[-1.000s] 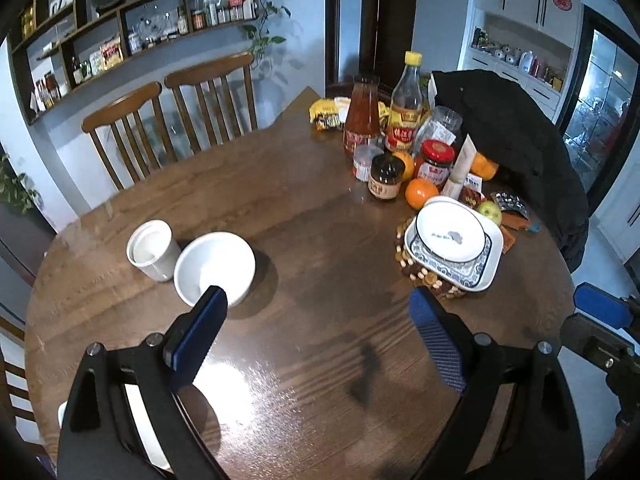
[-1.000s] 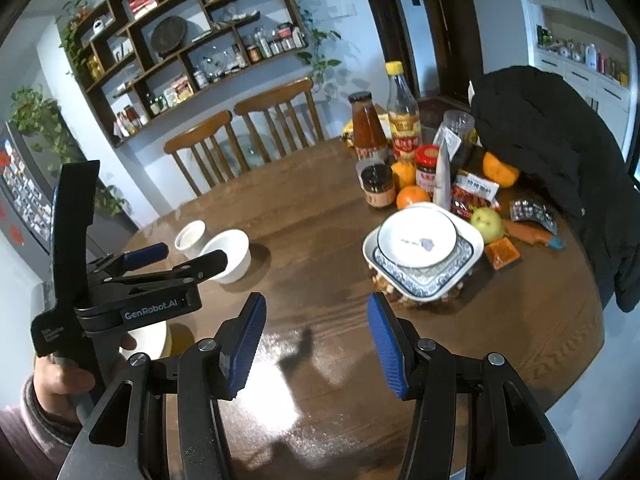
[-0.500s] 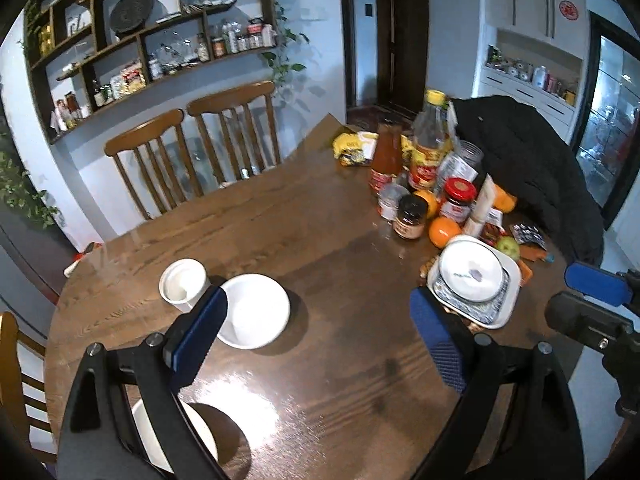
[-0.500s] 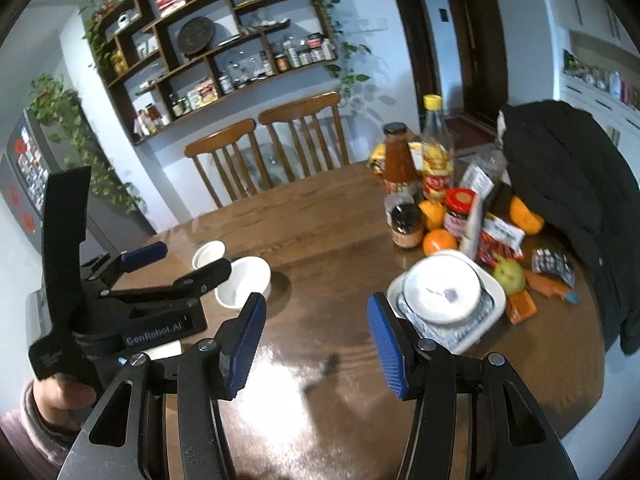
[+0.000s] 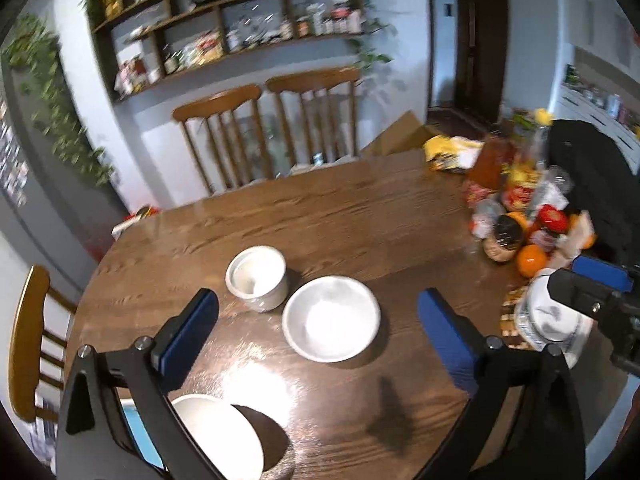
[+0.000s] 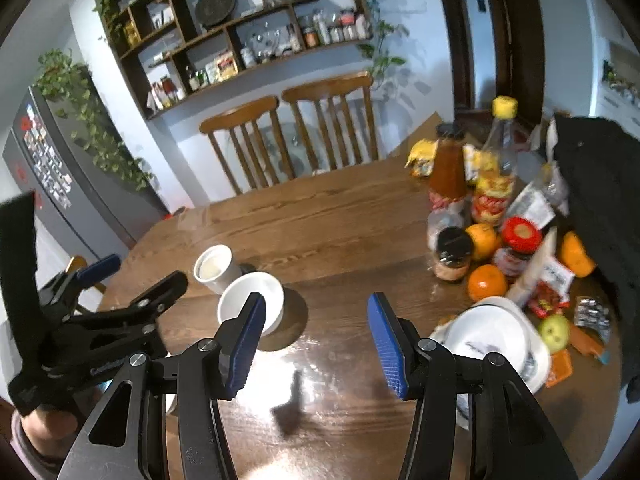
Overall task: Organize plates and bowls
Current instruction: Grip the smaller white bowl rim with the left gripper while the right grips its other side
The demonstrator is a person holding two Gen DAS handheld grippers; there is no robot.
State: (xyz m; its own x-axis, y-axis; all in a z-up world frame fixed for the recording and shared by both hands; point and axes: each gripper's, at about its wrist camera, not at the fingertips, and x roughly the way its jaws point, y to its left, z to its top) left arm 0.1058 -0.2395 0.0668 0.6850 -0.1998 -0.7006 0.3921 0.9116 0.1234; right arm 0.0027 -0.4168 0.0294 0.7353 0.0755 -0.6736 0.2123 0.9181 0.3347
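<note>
Both grippers hover spread wide and empty over the wooden table (image 5: pixel 360 208).

The left gripper (image 5: pixel 316 328) frames a white bowl (image 5: pixel 331 318) touching a cup (image 5: pixel 257 278); the right gripper (image 6: pixel 316 344) is near stacked plates (image 6: pixel 496 340). Jar labels blur unreadable.

Your left gripper (image 5: pixel 318 334) hangs above the round wooden table (image 5: pixel 340 216) with its blue pads wide apart and nothing between them; a white bowl (image 5: pixel 331 318) sits just ahead, touching or nearly touching a white cup (image 5: pixel 257 278) at its far left; a white plate (image 5: pixel 218 436) lies near, under your left finger; your right gripper (image 5: pixel 592 292) enters at right over stacked dishes (image 5: pixel 548 320); blurred jars and oranges crowd the far right.
</note>
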